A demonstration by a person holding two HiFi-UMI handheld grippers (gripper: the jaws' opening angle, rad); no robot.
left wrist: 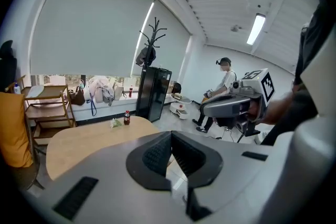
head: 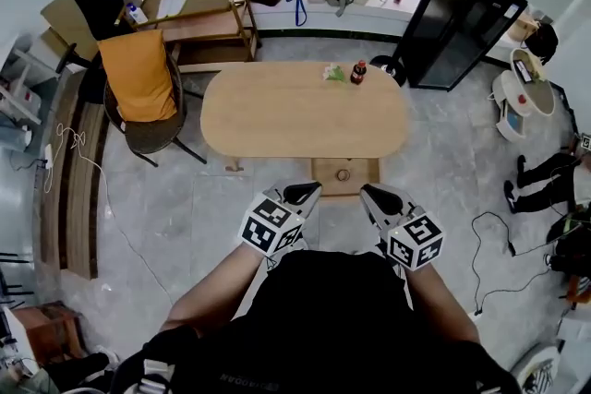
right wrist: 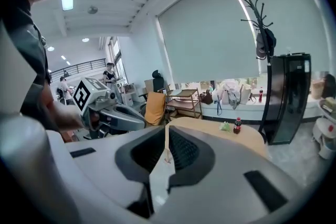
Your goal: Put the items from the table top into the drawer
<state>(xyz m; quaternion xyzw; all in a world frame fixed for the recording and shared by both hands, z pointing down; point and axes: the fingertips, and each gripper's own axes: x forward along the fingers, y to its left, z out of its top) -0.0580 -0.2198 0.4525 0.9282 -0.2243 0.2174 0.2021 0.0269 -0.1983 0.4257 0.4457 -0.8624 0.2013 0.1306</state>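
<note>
A small cola bottle (head: 358,72) with a red cap stands at the far edge of the oval wooden table (head: 277,115), with a green and white packet (head: 332,73) just left of it. Under the table's near edge a wooden drawer (head: 365,173) is pulled out. My left gripper (head: 309,189) and right gripper (head: 367,191) are held close to my body, just short of the drawer, both shut and empty. In the left gripper view the left gripper (left wrist: 170,136) points across the table at the bottle (left wrist: 126,117). The right gripper (right wrist: 166,131) faces the bottle (right wrist: 237,125) and packet (right wrist: 225,126).
A chair with an orange cloth (head: 138,78) stands left of the table, a wooden cart (head: 208,14) behind it. At the back right is a black cabinet (head: 462,14). Cables lie on the floor to the right. A person (left wrist: 226,81) sits across the room.
</note>
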